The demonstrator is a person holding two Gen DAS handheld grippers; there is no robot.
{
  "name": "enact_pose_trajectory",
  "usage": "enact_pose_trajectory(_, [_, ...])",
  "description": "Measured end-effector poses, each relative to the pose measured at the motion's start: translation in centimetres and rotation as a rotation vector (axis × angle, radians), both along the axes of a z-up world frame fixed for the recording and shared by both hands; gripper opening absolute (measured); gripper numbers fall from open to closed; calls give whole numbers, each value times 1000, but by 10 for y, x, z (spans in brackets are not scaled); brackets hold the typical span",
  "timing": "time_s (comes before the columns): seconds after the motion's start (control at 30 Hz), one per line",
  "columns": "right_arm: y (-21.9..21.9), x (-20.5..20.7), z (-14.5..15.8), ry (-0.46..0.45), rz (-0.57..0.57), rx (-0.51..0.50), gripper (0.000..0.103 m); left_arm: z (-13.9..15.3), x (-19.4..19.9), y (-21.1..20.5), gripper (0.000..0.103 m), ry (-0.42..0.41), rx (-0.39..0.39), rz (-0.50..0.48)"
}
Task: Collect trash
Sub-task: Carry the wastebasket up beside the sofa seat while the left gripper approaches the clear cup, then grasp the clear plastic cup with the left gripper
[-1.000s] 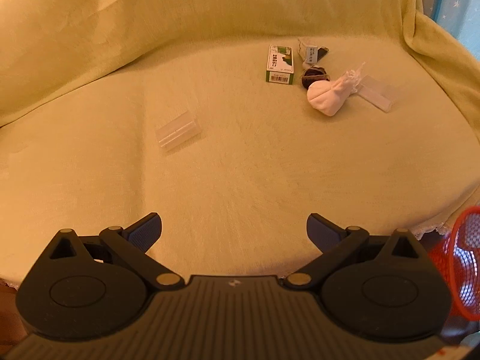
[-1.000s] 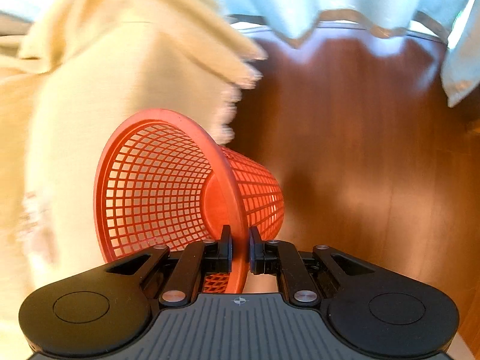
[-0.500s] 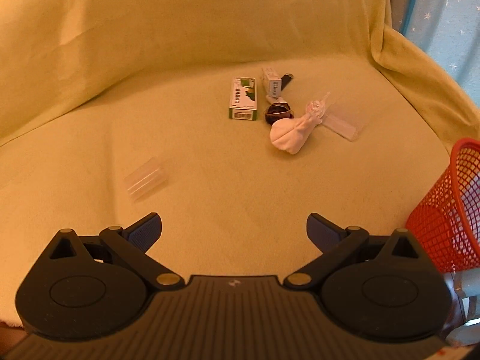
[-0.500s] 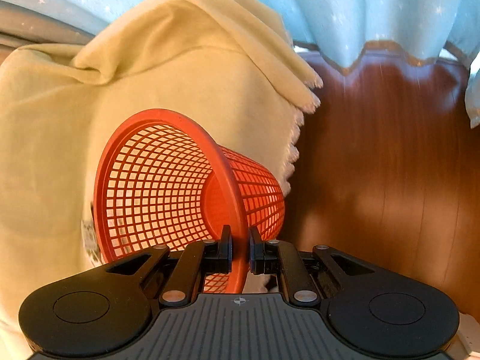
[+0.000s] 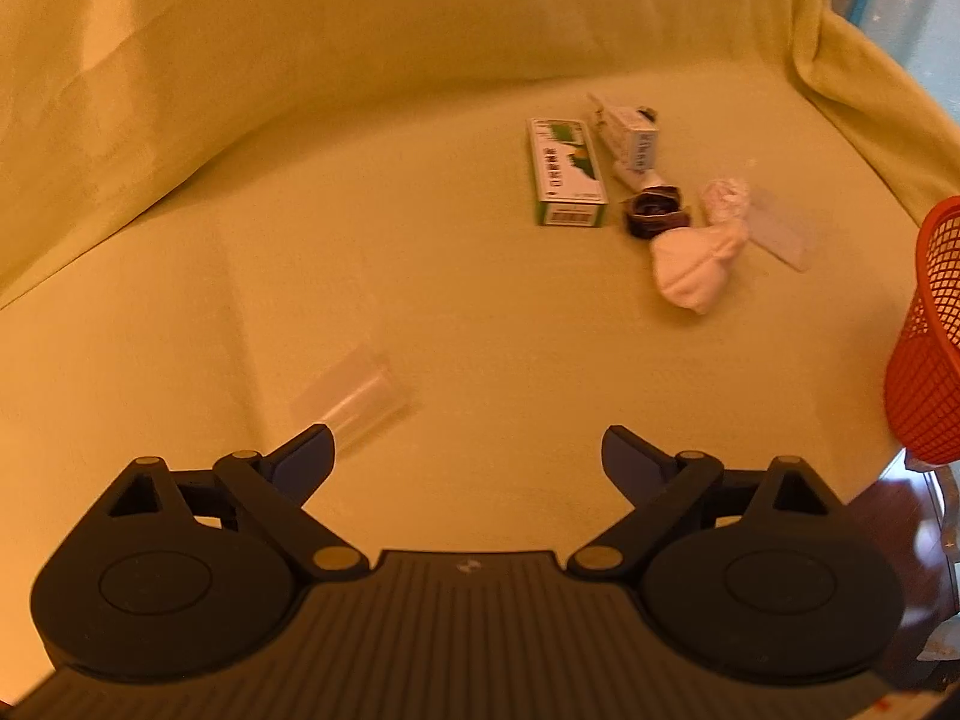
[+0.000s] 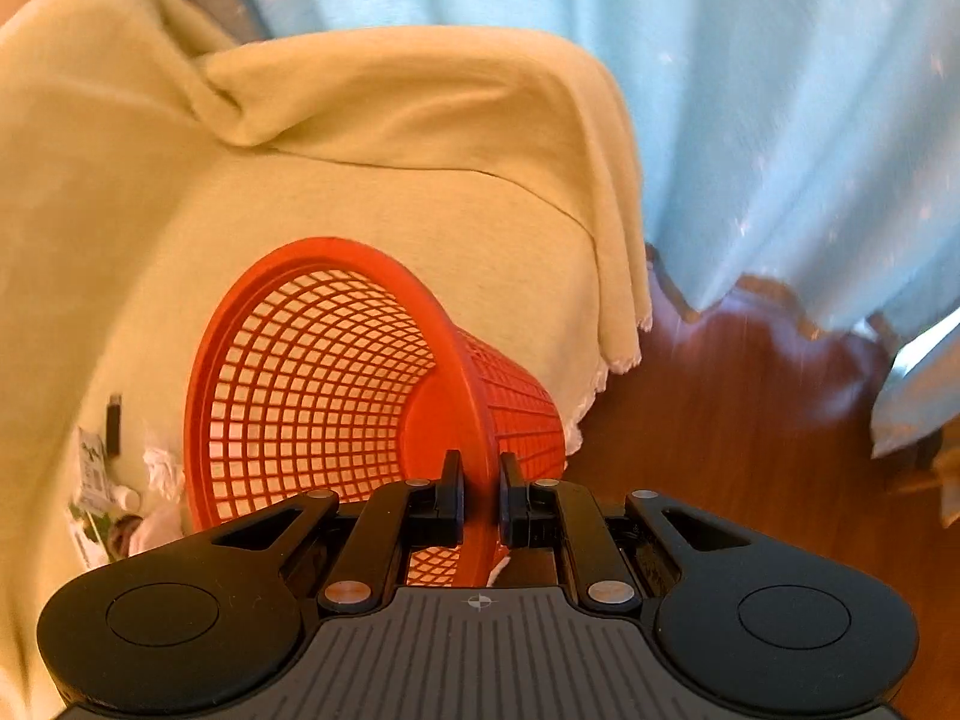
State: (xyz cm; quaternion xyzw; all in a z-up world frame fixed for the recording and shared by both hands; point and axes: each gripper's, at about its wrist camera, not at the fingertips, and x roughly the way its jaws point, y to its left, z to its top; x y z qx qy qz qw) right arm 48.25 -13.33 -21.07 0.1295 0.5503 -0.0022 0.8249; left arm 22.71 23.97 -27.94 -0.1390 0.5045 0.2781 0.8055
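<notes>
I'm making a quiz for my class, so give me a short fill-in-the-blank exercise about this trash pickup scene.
1. The right gripper is shut on the rim of the ____ mesh basket.
2. The left gripper has its jaws ____, with nothing between them.
3. The trash lies on a ____ cloth.
4. The green and white box lies ____ the clear plastic piece from the left gripper.

Missing words: red; open; yellow; farther than

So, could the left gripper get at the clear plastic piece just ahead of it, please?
Probably yes: the left gripper is open, and the clear plastic piece lies uncovered on the yellow cover beside its left finger.
</notes>
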Motion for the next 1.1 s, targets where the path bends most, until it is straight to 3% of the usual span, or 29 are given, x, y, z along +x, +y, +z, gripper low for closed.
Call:
enact_pose_trajectory(0.2, [34, 8, 5, -1, 61, -103, 7, -2, -7, 30, 94, 22, 26, -2])
enact_pose_trajectory(0.53, [54, 26, 11, 2, 99, -156, 7, -19, -18, 62, 93, 37, 79, -23])
enact_pose_trajectory(0.8, [61, 25, 11, 0, 133, -185, 7, -59, -22, 87, 87, 138, 145, -206])
enact_pose_trajectory(0.9, [65, 27, 11, 1, 141, -196, 7, -71, -15, 94, 81, 159, 134, -289])
enact_pose_trajectory(1.1, [68, 28, 10, 8, 138, -207, 7, -93, -1, 101, 81, 181, 104, -436])
